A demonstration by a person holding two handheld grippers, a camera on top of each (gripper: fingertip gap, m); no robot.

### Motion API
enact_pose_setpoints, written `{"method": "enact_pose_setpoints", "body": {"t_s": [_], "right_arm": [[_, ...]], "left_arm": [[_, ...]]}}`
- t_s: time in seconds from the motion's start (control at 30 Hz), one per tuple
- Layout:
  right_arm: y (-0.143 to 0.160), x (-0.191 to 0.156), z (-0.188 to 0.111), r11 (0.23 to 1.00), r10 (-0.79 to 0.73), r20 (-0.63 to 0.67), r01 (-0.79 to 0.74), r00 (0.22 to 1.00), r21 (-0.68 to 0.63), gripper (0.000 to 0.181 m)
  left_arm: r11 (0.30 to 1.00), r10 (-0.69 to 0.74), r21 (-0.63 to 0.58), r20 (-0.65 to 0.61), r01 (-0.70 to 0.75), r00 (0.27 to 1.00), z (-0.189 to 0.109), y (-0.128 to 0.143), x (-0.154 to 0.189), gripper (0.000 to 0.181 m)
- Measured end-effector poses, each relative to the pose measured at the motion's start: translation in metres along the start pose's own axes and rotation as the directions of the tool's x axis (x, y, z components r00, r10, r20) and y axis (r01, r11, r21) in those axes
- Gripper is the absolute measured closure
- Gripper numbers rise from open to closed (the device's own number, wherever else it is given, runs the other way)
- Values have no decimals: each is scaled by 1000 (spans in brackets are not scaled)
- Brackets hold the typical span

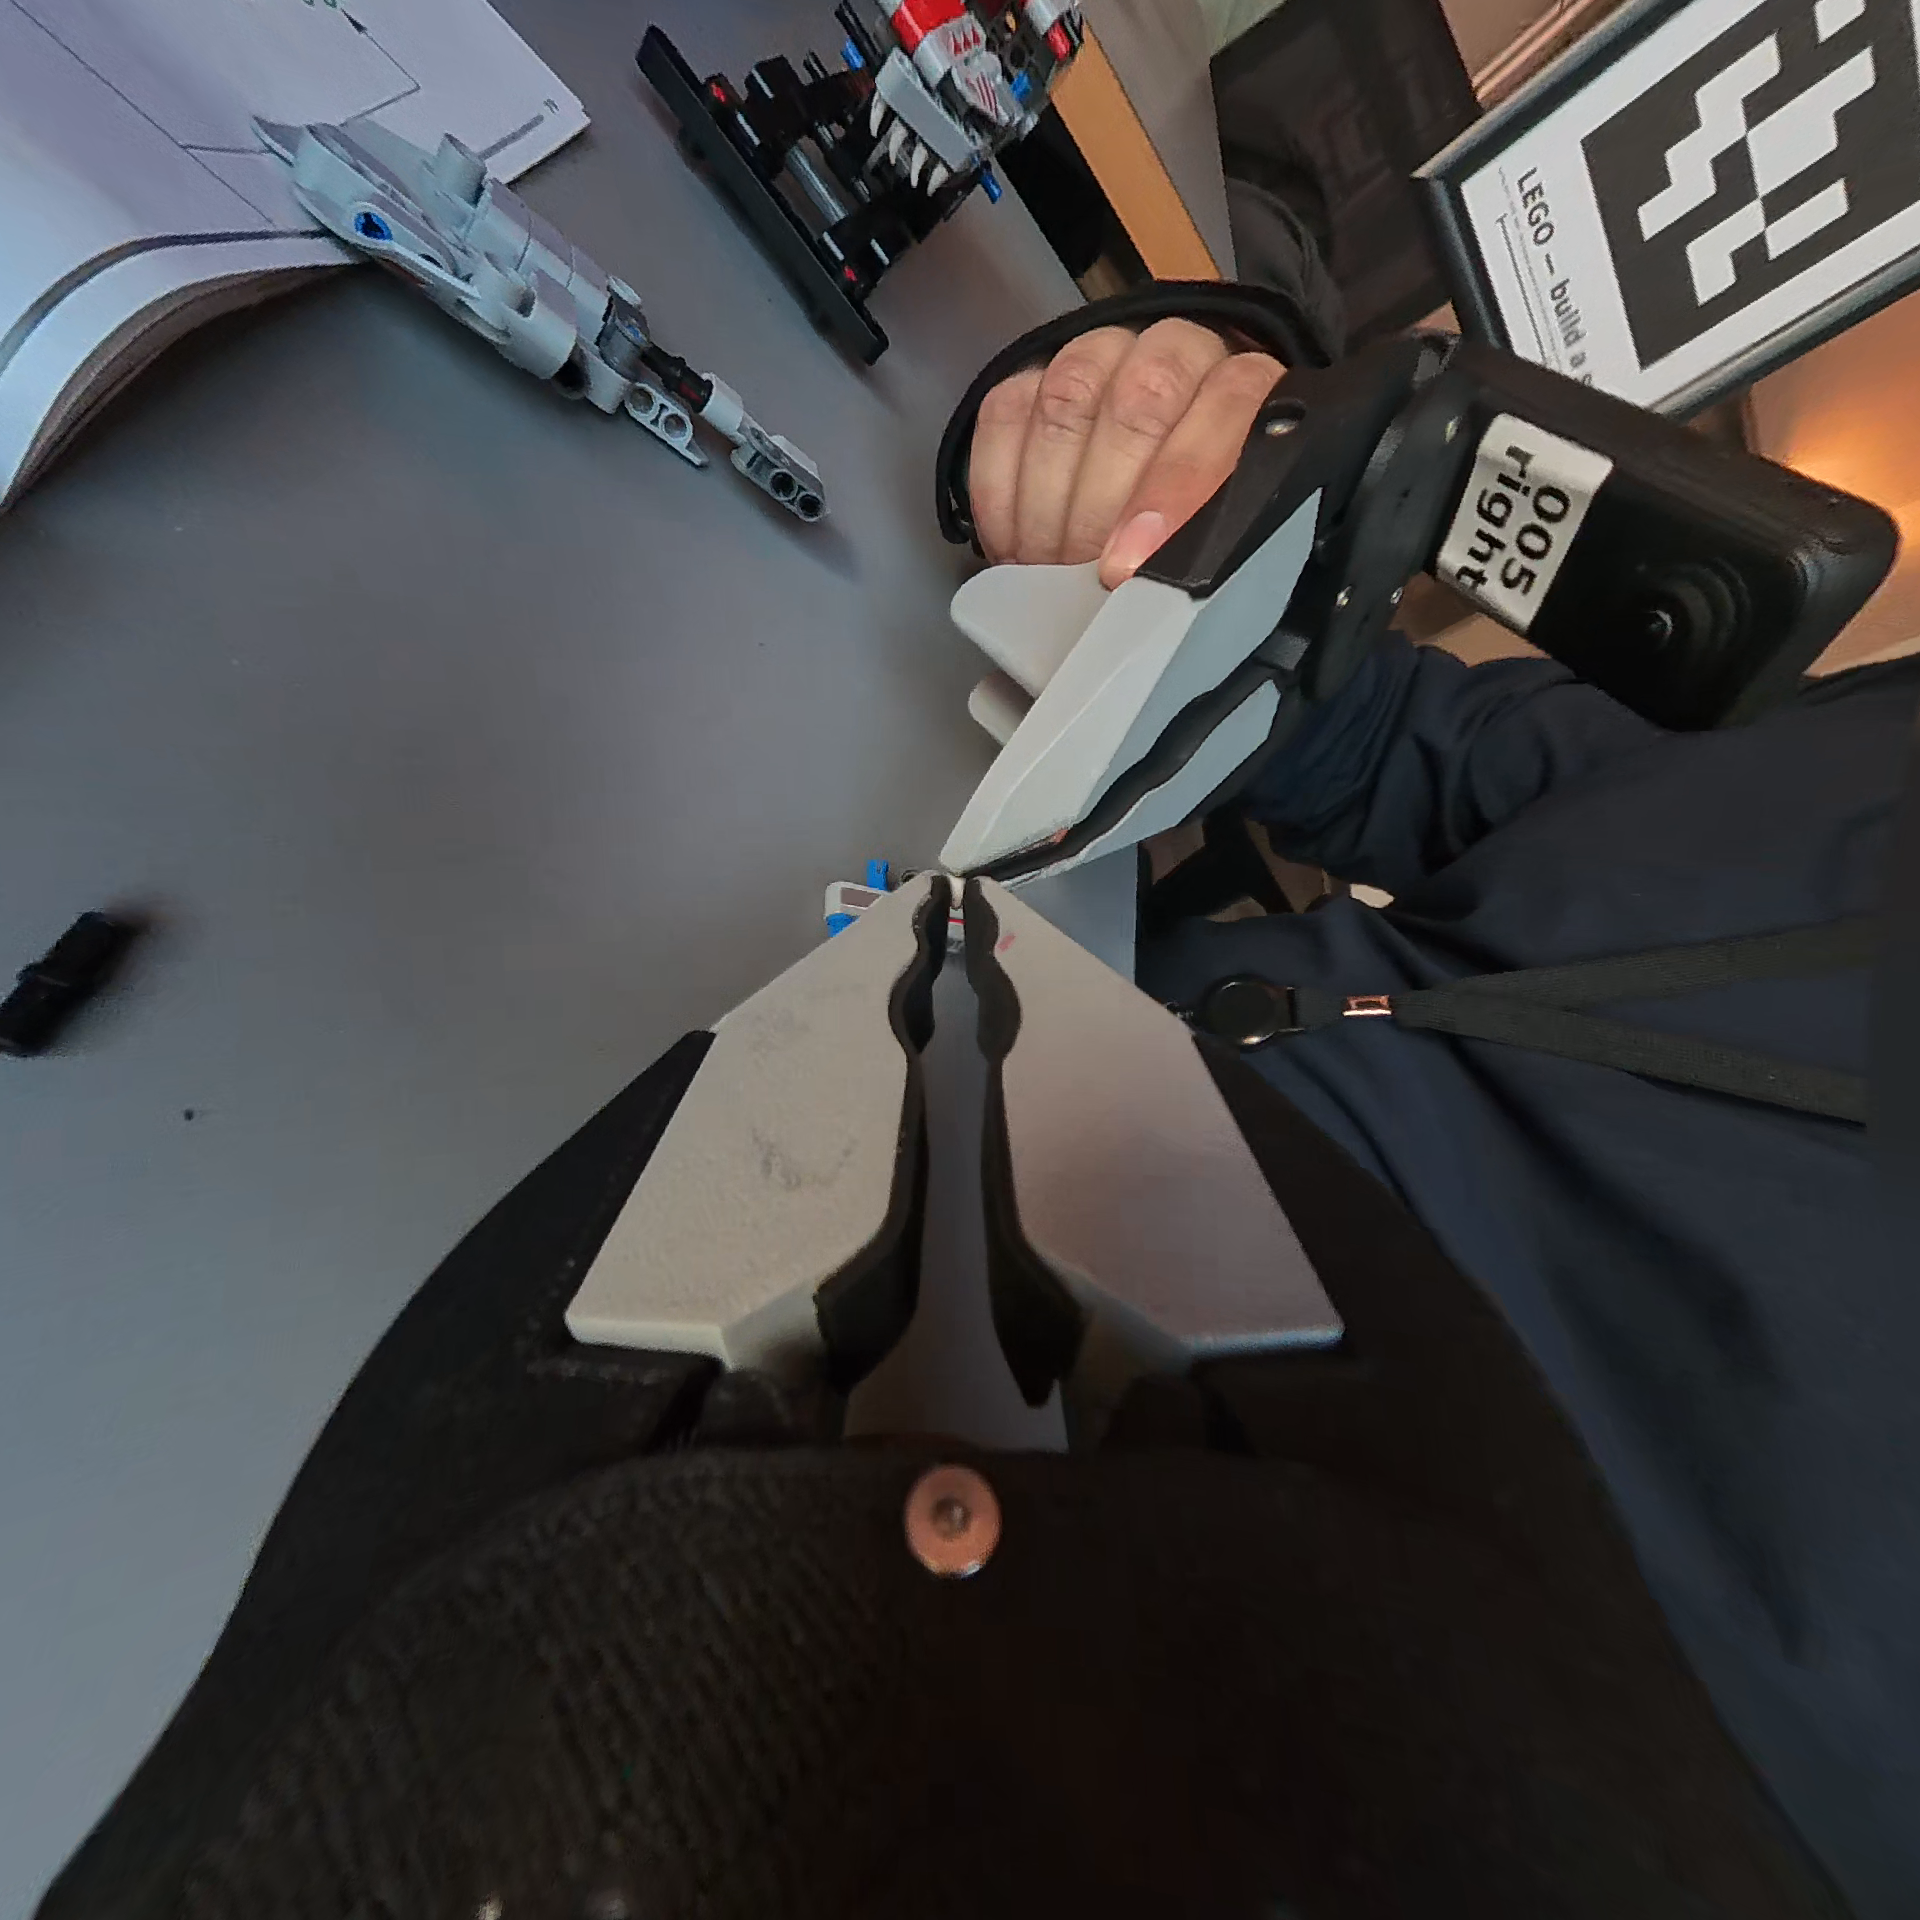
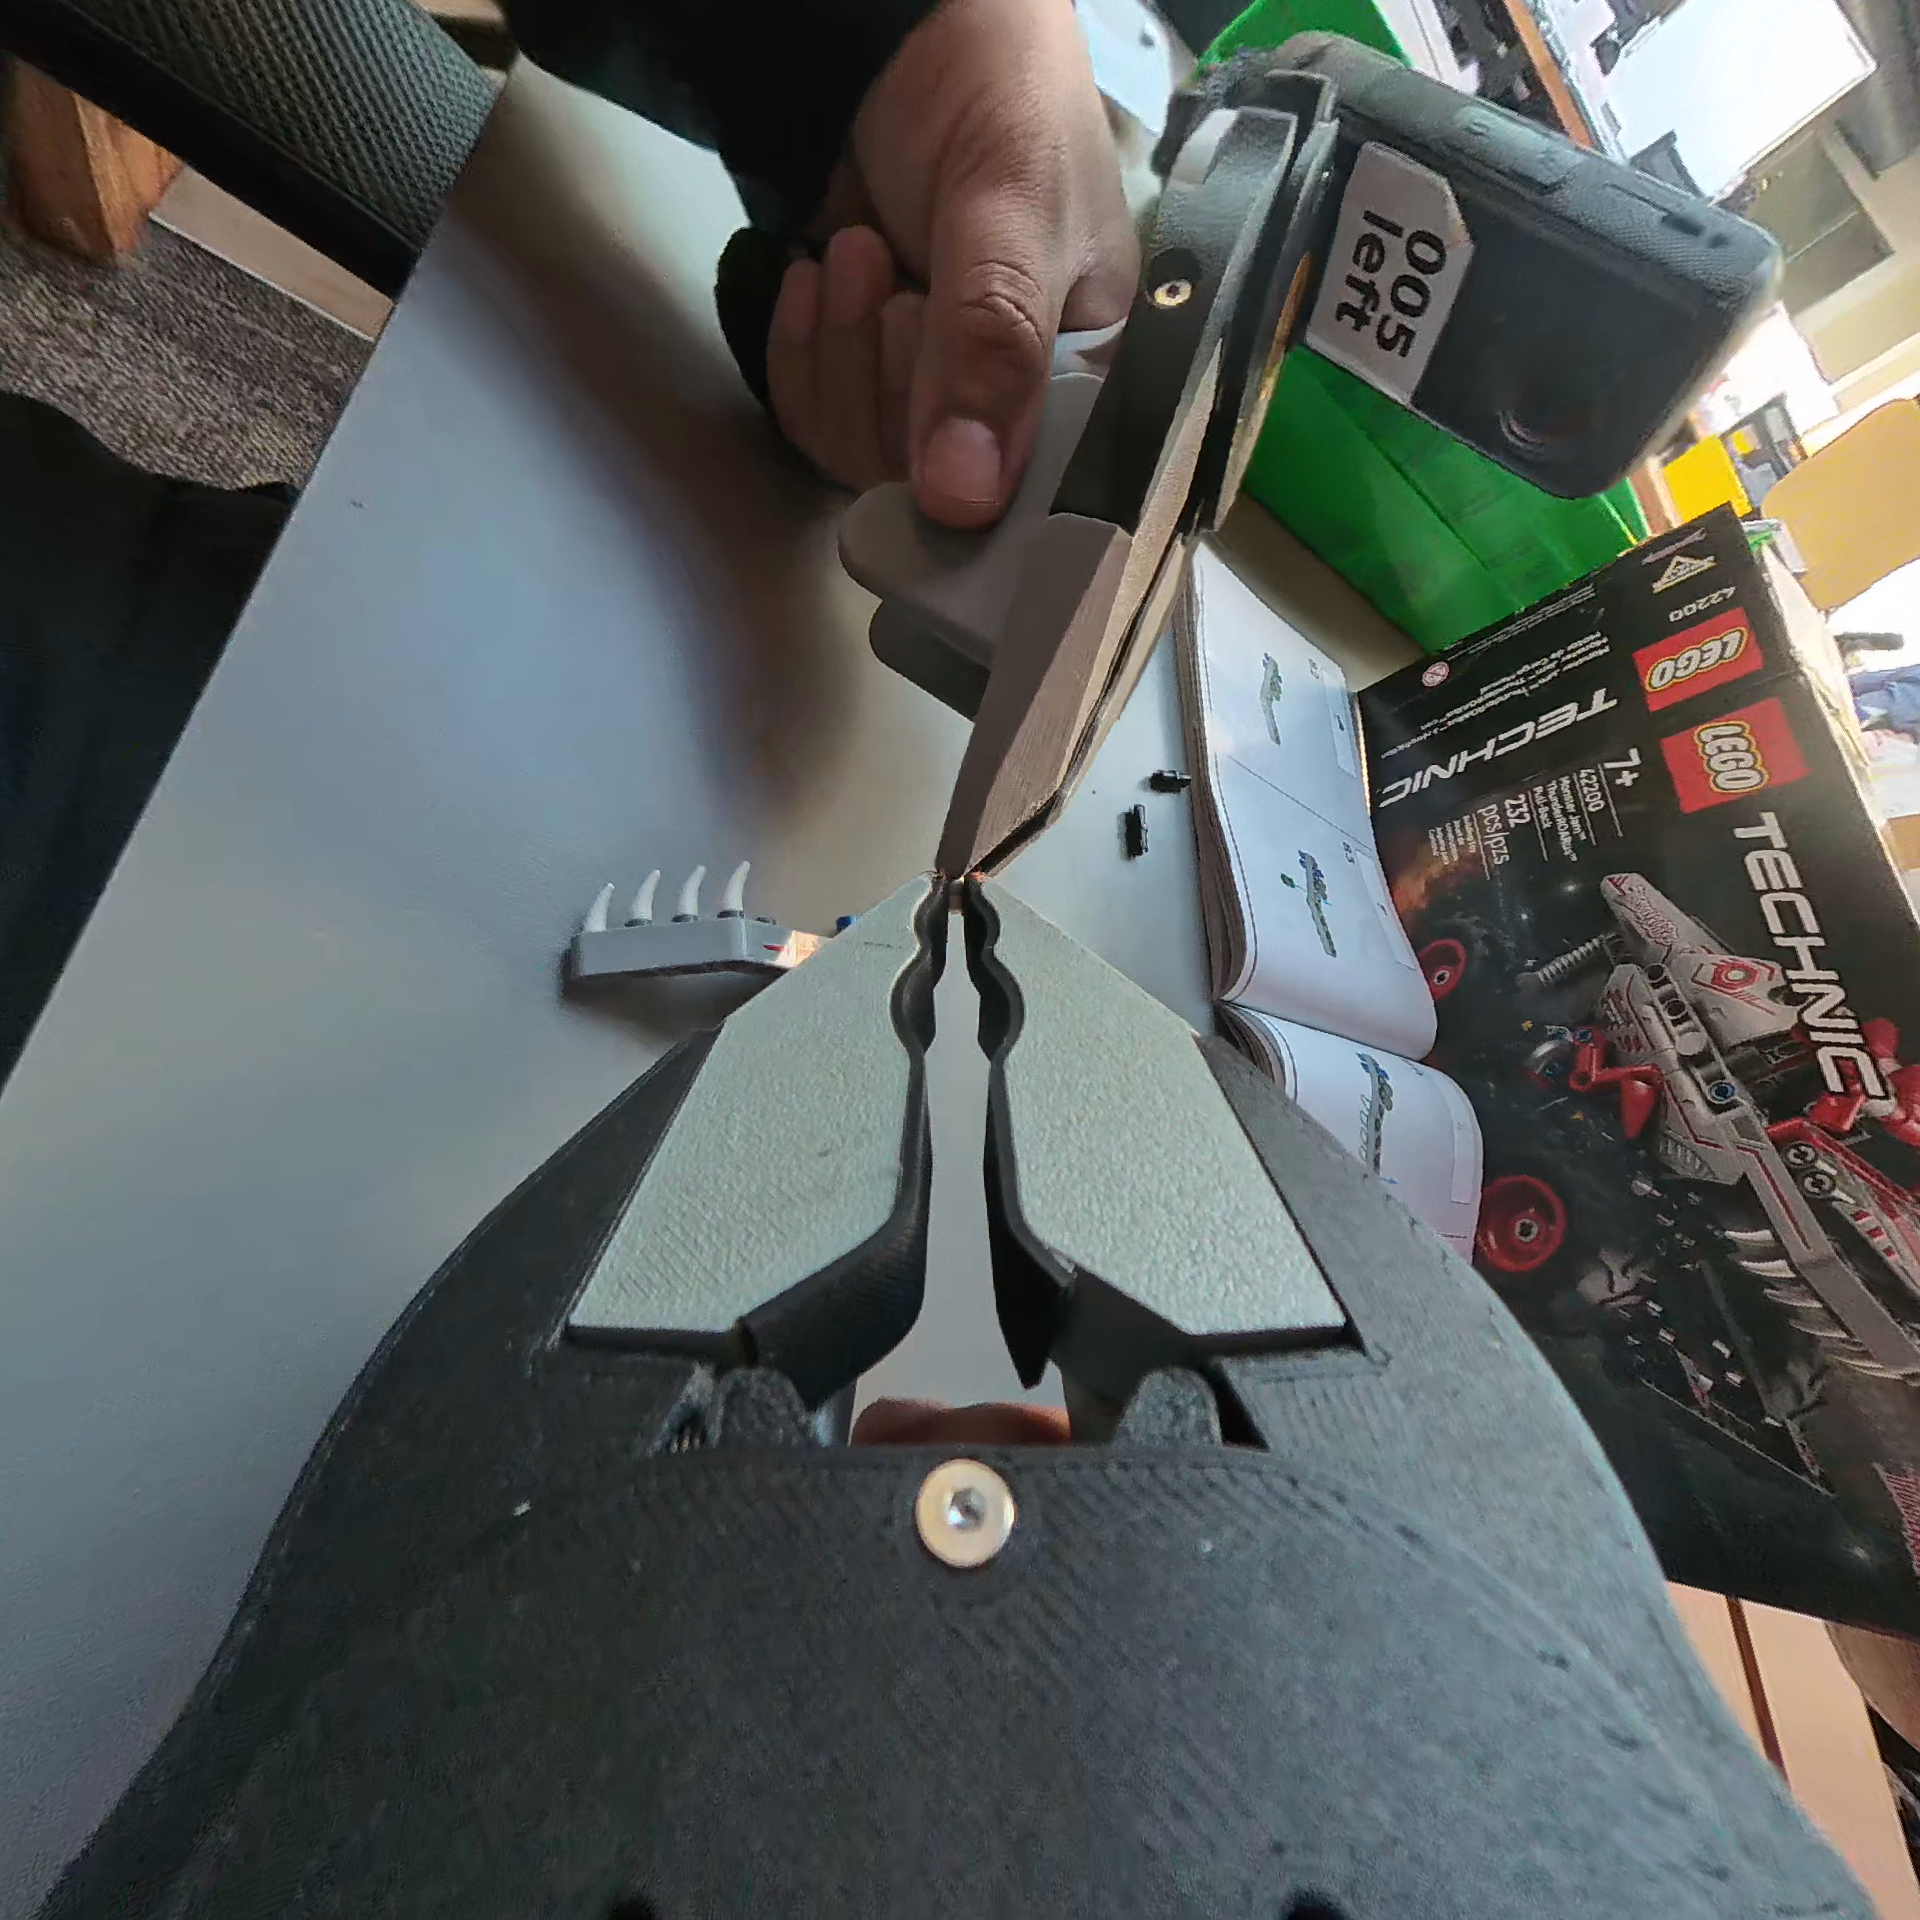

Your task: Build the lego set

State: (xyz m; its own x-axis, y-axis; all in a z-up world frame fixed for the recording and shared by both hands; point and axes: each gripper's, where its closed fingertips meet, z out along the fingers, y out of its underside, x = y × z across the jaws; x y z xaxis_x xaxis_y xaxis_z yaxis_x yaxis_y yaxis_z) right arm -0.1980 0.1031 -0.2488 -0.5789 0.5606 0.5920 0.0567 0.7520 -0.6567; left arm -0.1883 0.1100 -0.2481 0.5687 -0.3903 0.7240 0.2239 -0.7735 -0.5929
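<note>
My left gripper [image 1: 951, 890] is shut, with a small white piece [image 1: 951, 894] pinched at its tips, just above the grey table [image 1: 416, 831]. My right gripper [image 2: 951, 885] is also shut on a tiny pale piece [image 2: 951, 883]; it is too small to tell if it is the same one. The two grippers meet tip to tip: the right gripper [image 1: 966, 868] comes in from the upper right, the left gripper [image 2: 961, 868] from above. A grey jaw part with white teeth [image 2: 675, 940] lies on the table just behind the tips and is mostly hidden in the left wrist view [image 1: 857, 899].
A grey sub-assembly [image 1: 468, 249] lies by the open instruction booklet [image 1: 156, 156], with a black chassis frame [image 1: 810, 177] behind it. A loose black piece [image 1: 62, 982] lies at the left. The set's box [image 2: 1662, 987], booklet [image 2: 1309, 831], black pins [image 2: 1135, 831] and a green bin [image 2: 1403, 499] stand right.
</note>
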Motion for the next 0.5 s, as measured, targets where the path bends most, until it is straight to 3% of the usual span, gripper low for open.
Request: {"method": "enact_pose_setpoints", "body": {"t_s": [0.03, 0.2, 0.33, 0.4, 0.5], "right_arm": [[-2, 0, -1, 1000, -3, -5, 3, 1000, 7, 181], [-5, 4, -5, 999, 41, -31, -40, 999, 28, 178], [1, 3, -19, 947, 319, 29, -319, 947, 22, 181], [12, -7, -26, 834, 552, 95, -548, 828, -69, 181], [6, -33, -36, 533, 838, 260, -823, 480, -196, 176]], "left_arm": [[1000, -14, 20, -2, 14, 1000, -1, 0, 2, 181], [988, -90, 125, -23, 92, 996, -9, 0, 7, 181], [987, -92, 131, 19, 89, 996, -14, 10, 9, 181], [989, -93, 119, 56, 85, 994, -13, 18, 9, 181], [990, -116, 85, 44, 112, 992, -7, 26, 14, 181]]}}
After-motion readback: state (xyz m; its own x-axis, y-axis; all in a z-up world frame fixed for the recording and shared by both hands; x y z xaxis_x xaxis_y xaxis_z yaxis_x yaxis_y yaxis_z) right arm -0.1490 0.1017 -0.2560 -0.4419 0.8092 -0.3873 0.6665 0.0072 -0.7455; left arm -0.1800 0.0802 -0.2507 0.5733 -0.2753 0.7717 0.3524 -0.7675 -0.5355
